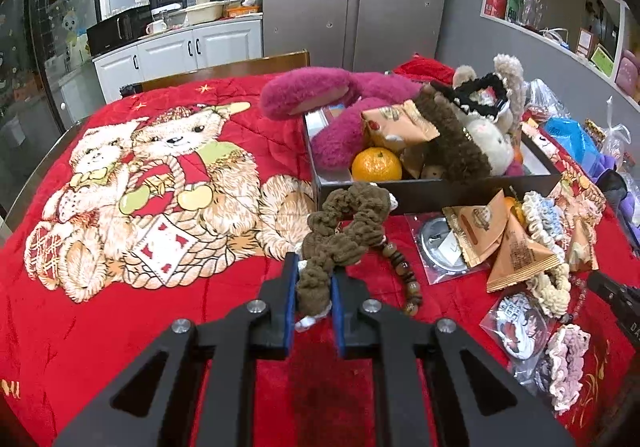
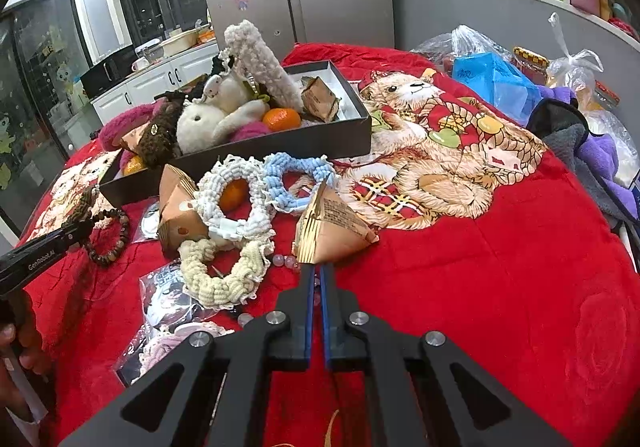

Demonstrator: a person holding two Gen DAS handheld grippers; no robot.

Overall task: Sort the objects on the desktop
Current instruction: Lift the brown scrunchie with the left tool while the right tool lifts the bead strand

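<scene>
My left gripper [image 1: 314,275] is shut on a brown crocheted scrunchie [image 1: 344,227] and holds it above the red blanket, just in front of the dark box [image 1: 440,193]. The box holds a pink plush [image 1: 320,95], a white rabbit plush [image 2: 212,119], oranges [image 1: 376,165] and snack packets. My right gripper [image 2: 317,267] is shut on the bottom seam of a tan pyramid snack packet [image 2: 332,227]. White [image 2: 228,195], blue [image 2: 296,175] and cream [image 2: 224,275] scrunchies lie left of it. The left gripper also shows in the right wrist view [image 2: 74,231].
A bead bracelet [image 1: 408,275] lies on the blanket by the brown scrunchie. Badges in plastic bags [image 1: 444,247], more snack packets [image 1: 516,255] and a pink scrunchie [image 1: 568,367] lie to the right. Plastic bags [image 2: 496,79] and purple cloth [image 2: 600,159] crowd the far right edge.
</scene>
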